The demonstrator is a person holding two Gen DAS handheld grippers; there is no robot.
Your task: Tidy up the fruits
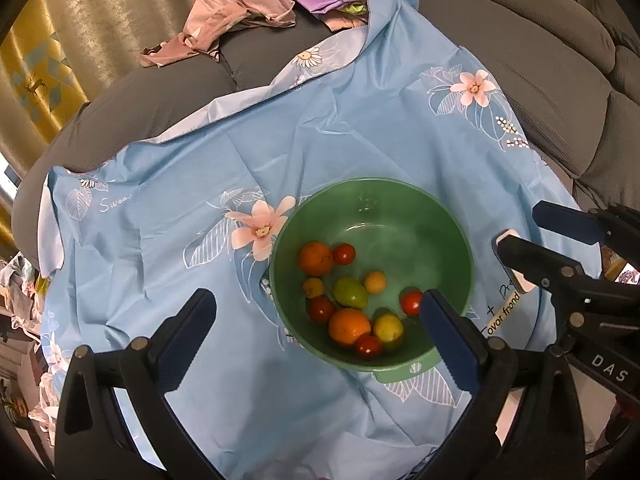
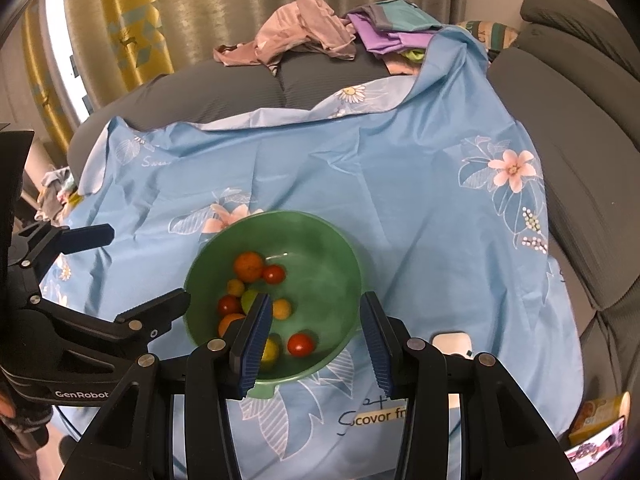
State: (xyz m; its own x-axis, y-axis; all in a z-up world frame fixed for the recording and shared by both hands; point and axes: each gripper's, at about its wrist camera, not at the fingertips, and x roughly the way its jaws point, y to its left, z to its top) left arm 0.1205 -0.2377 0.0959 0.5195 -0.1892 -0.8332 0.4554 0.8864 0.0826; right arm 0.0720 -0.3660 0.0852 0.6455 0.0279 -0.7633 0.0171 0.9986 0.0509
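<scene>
both grippers, left [image 1: 320, 316] and right [image 2: 316, 340], hover spread and empty over the green bowl [image 1: 440, 216] of fruit [image 1: 349, 325] on a blue cloth [image 1: 320, 140].

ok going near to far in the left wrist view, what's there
left tongs → green bowl of fruit → flowered blue cloth → grey sofa → pink garment → curtain

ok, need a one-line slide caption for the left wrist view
Open left tool hovers over a green bowl of mixed fruit on a blue floral cloth; right tool alongside.
</scene>
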